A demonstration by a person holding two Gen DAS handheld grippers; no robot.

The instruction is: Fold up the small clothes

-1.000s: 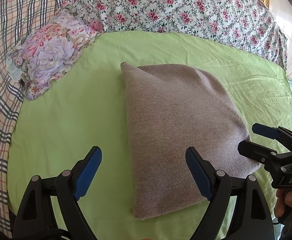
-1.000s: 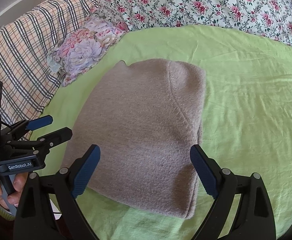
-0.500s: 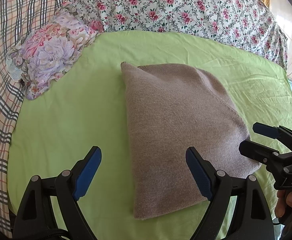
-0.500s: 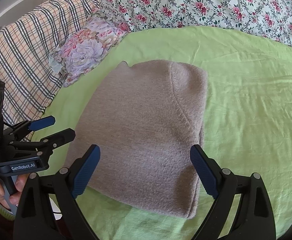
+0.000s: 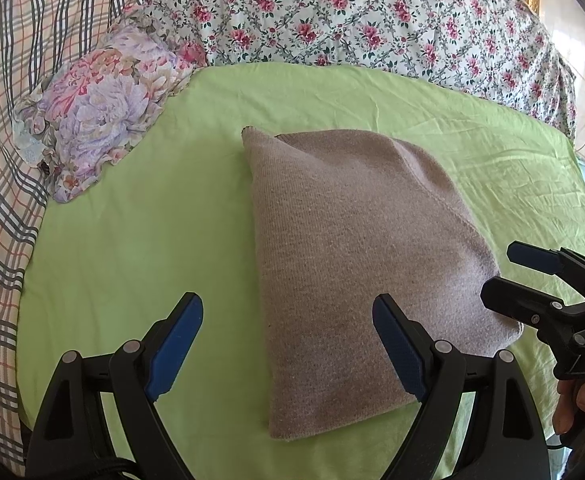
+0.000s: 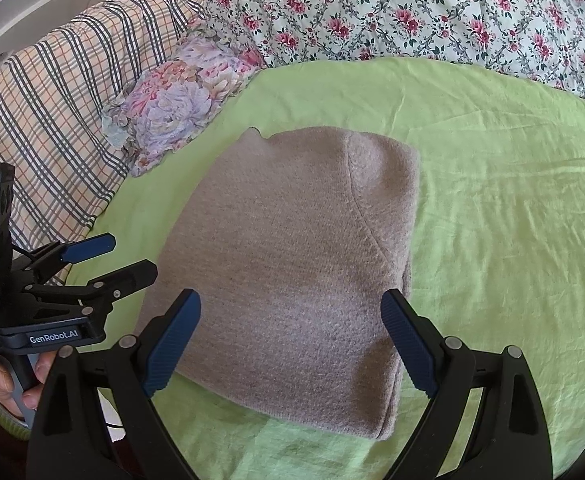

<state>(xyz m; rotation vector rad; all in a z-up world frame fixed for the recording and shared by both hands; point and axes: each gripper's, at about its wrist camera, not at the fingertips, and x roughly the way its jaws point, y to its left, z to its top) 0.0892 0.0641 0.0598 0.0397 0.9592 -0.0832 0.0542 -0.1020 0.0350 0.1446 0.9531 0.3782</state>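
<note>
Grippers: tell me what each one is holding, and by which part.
Nothing. The left hand-held gripper and right hand-held gripper are both open above the folded sweater.

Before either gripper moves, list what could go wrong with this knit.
1. The folded knit shows stacked layers at its right edge; a pinch there may catch only the top layer and undo the fold.
2. It lies on a loose green sheet; a low grasp could catch the sheet too.
3. The left gripper and right gripper are open and close together, so they may collide.
</note>
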